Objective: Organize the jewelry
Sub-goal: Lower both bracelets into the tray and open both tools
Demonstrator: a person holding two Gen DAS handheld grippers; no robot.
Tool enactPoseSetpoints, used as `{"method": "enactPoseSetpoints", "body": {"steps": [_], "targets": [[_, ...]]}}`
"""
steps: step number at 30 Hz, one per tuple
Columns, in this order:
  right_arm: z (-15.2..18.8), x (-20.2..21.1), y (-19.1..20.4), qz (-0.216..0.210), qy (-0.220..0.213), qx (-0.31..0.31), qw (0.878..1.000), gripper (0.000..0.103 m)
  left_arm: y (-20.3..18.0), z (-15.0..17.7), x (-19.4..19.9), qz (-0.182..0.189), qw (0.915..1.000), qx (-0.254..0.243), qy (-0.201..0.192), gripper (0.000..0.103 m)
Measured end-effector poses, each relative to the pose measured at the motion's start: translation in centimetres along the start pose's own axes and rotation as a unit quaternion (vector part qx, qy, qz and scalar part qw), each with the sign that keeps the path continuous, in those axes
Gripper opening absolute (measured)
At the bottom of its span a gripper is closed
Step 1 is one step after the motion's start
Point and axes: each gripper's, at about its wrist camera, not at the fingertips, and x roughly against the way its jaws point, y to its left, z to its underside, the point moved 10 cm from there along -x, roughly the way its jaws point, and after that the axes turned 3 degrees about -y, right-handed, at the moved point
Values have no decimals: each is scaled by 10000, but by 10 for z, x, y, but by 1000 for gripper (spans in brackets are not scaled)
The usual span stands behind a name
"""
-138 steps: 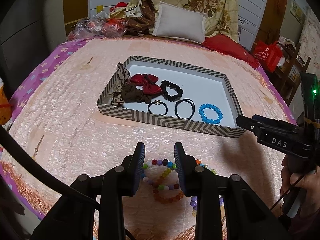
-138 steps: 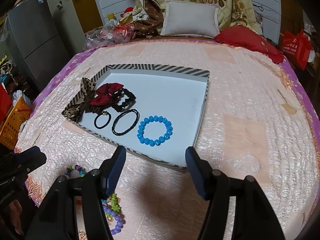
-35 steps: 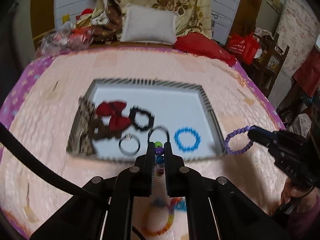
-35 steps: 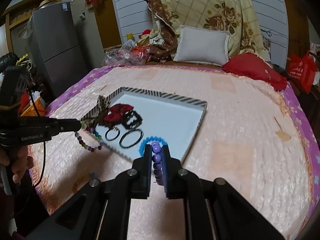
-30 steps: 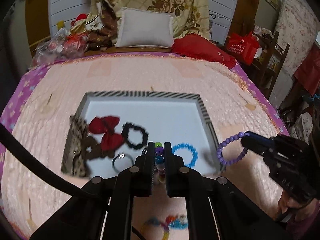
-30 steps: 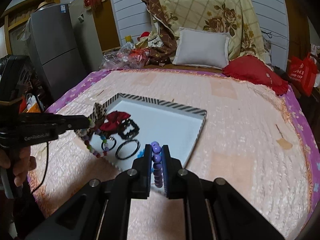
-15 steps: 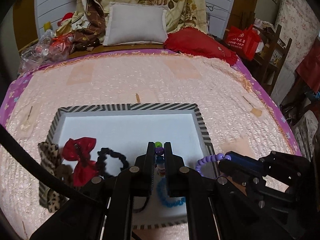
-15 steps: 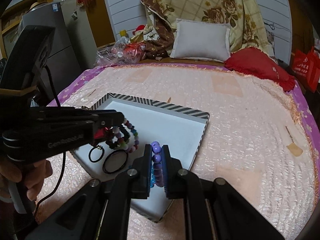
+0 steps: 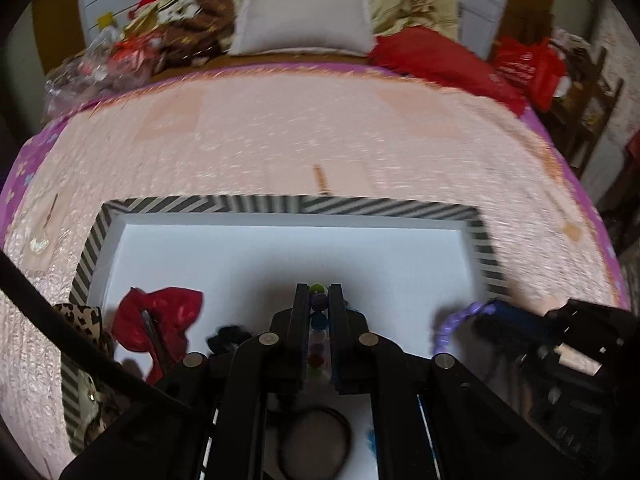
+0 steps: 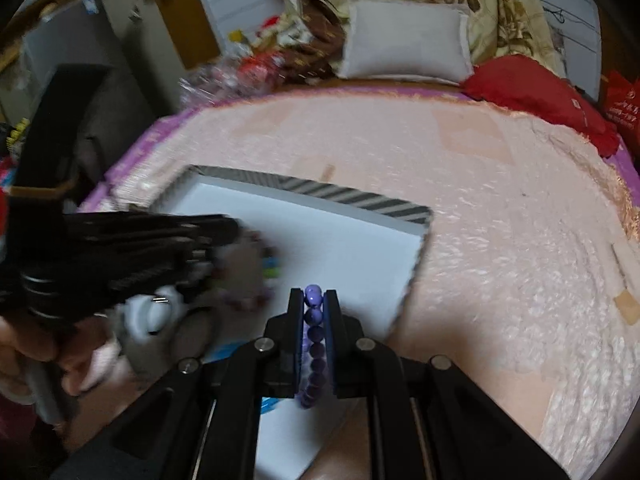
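My left gripper (image 9: 318,300) is shut on a multicoloured bead bracelet (image 9: 319,332) and holds it over the white floor of the striped tray (image 9: 280,205). My right gripper (image 10: 313,304) is shut on a purple bead bracelet (image 10: 314,344) above the tray's near right part (image 10: 360,198). The purple bracelet also shows in the left wrist view (image 9: 452,324), at the tray's right side. The left gripper and its bracelet (image 10: 256,268) show blurred in the right wrist view.
In the tray lie a red bow (image 9: 160,316), a leopard-print bow (image 9: 80,320), a black scrunchie (image 9: 228,338), a black hair tie (image 9: 316,440) and a blue bracelet (image 10: 240,350). The tray sits on a pink bedspread (image 9: 320,128). Pillows (image 9: 304,16) and clutter lie at the far end.
Both grippers have moved forward and lower over the tray with their bracelets still held. The tray now fills more of both views.
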Motion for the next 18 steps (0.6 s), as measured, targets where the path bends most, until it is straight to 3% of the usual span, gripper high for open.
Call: {"method": "enactPoseSetpoints", "body": {"steps": [4,9,12,16,18], "targets": [[-6,-16,-7,105,42,15,9999,9,14,2,-15,-139,9997,141,111,8],[-1,-25,-12,524,109,240,9983,9,12,9,-25,-221,9995,87,216,8],[-2,-23,-12,574,69,322,9978,17,11,13,-25,-272,9993,82,250,8],[-1,-8,-5,600,-88,338,9976,32,10,19,-20,-377,9990,-30,235,27],[1,4,-2,596,-178,339,9975,34,11,20,-13,-430,9989,-55,150,27]]}}
